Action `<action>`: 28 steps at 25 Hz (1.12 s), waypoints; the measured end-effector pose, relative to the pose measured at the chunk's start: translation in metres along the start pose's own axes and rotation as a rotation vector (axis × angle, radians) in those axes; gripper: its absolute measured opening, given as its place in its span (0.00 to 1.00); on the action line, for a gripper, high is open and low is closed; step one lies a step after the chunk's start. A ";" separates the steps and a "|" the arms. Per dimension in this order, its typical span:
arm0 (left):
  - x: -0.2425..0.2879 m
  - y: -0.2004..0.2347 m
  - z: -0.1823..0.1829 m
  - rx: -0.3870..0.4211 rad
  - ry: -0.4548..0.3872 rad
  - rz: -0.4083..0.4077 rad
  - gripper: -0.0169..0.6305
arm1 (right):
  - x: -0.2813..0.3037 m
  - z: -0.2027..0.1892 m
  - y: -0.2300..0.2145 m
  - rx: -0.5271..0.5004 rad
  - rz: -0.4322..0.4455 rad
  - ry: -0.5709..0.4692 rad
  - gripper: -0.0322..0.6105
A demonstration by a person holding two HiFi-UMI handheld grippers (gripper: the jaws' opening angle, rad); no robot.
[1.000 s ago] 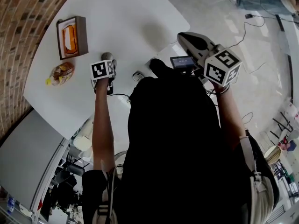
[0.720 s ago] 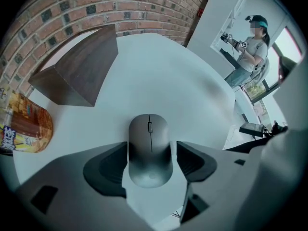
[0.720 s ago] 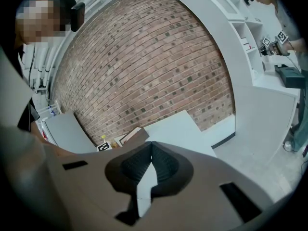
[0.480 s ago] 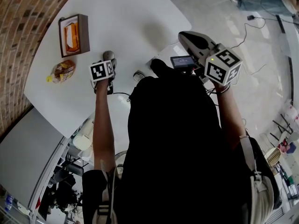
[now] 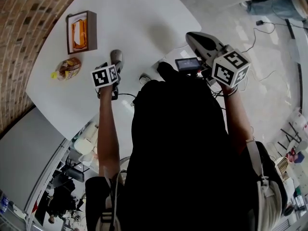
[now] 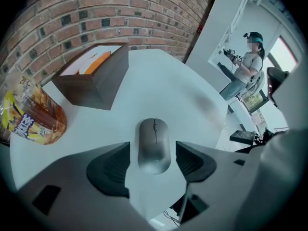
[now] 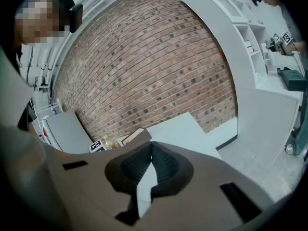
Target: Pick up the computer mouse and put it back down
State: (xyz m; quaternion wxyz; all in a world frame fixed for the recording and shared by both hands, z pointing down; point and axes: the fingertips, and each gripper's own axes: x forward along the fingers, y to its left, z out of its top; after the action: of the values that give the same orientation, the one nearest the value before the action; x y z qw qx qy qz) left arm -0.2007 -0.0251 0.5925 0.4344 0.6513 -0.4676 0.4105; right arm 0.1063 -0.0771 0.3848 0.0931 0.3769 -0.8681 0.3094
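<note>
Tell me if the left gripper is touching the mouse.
Apart. Left gripper view: the left gripper, jaws just opened wider, straddles the mouse with white table showing at both pads.

Grey computer mouse [image 6: 154,146], smooth oval shell, scroll wheel at the far end. Lies flat, belly down, on the white desk [image 6: 163,78], close to the near edge, about midway along it, long axis pointing toward the far edge.
</note>
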 end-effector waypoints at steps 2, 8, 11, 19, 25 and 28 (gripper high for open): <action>-0.005 -0.001 -0.003 0.001 -0.009 -0.002 0.47 | 0.002 -0.002 0.006 -0.004 0.005 0.003 0.08; -0.024 0.002 -0.016 -0.017 -0.051 -0.040 0.40 | 0.016 -0.009 0.030 -0.022 0.033 0.020 0.08; -0.037 0.005 -0.023 -0.029 -0.087 -0.057 0.35 | 0.024 -0.012 0.044 -0.032 0.051 0.029 0.08; -0.077 0.017 -0.038 -0.045 -0.187 -0.048 0.18 | 0.045 -0.017 0.086 -0.061 0.112 0.050 0.08; -0.117 0.023 -0.050 -0.073 -0.291 -0.060 0.10 | 0.065 -0.029 0.122 -0.093 0.177 0.080 0.08; -0.135 0.027 -0.056 -0.102 -0.346 -0.066 0.08 | 0.074 -0.036 0.139 -0.107 0.209 0.098 0.08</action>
State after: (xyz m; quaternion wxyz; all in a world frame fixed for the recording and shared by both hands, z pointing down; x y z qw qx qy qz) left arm -0.2645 0.0572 0.4860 0.3931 0.7044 -0.5340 0.2533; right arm -0.0469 -0.0261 0.3779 0.1227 0.2635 -0.9123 0.2887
